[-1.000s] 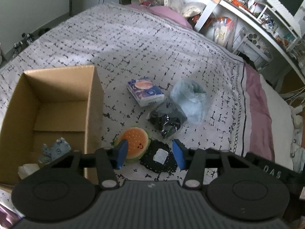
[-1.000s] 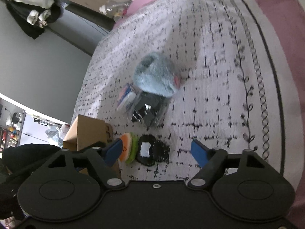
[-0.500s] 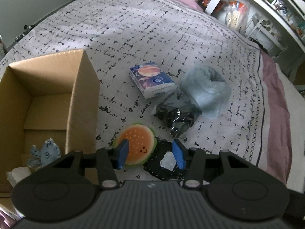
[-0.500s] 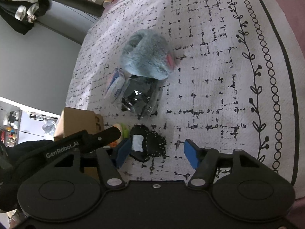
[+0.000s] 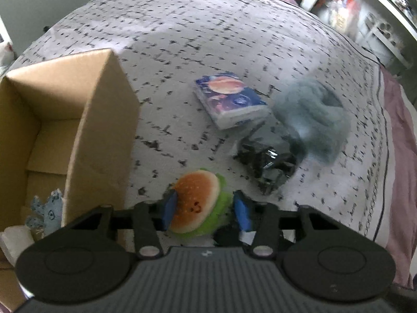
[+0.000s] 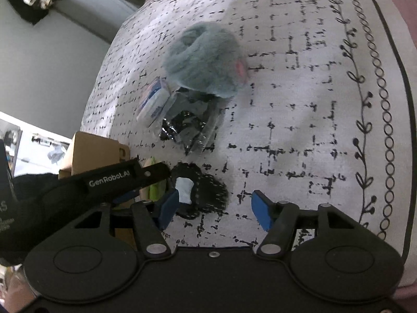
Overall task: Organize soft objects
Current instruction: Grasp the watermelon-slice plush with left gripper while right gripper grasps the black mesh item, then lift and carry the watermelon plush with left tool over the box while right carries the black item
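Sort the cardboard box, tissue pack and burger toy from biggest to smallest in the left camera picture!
1. Cardboard box, clearly biggest.
2. Tissue pack and burger toy look alike; the burger is nearer the camera, so I won't rank them.

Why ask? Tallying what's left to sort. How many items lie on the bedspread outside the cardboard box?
5: orange-and-green burger plush nearest the cardboard box; black lace-edged pad beside it; crinkly black plastic bag beyond; printed tissue pack and fluffy blue-grey plush farthest. Others may hide underneath.
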Demonstrator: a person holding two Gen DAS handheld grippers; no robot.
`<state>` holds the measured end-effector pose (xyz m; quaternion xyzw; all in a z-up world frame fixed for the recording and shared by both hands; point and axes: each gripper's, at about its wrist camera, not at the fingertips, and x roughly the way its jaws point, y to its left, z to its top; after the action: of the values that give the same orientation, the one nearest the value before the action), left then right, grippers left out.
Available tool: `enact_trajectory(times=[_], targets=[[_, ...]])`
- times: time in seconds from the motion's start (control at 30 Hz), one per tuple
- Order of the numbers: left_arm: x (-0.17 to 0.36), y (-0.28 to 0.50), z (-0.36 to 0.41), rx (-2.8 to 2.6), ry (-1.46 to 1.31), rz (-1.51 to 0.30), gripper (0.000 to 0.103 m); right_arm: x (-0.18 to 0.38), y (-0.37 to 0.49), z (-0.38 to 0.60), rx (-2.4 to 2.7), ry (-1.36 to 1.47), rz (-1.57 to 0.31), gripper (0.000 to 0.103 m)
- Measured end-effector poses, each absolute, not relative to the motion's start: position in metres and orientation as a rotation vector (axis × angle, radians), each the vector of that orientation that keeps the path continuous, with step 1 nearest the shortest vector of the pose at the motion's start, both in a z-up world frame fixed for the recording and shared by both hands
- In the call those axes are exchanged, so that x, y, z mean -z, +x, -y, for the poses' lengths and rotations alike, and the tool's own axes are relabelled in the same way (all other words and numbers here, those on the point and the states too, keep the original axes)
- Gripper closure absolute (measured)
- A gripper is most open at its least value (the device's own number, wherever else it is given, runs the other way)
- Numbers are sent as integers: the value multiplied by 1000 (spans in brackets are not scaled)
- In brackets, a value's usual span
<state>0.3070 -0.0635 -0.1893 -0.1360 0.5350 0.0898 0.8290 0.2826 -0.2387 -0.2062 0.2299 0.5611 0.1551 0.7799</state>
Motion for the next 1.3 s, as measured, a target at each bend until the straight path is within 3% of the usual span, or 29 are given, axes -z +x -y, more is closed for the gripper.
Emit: enact_trajectory(times=[0.3,0.6,0.67,0.7,0.8,1.3], targets=[[176,300,54,-159,-355,-1078,79,206,287,220,-355,419,-1196,41],[158,287,49,-135,-394,-1021,79,207,286,198,-364,302,-1167,42],[153,284,48,-126,-397,-1009,79,206,285,195,-361,271,-1158,51],[150,282,47,-123,-398,-1004,79,206,284,193,-363,249,-1156,65],[143,277,45,-117,-410,-991,79,203,283,193,-404,267,-1159,77],[94,235,25,-116,-412,-898,79,154,256,203,-388,287,-991,79]])
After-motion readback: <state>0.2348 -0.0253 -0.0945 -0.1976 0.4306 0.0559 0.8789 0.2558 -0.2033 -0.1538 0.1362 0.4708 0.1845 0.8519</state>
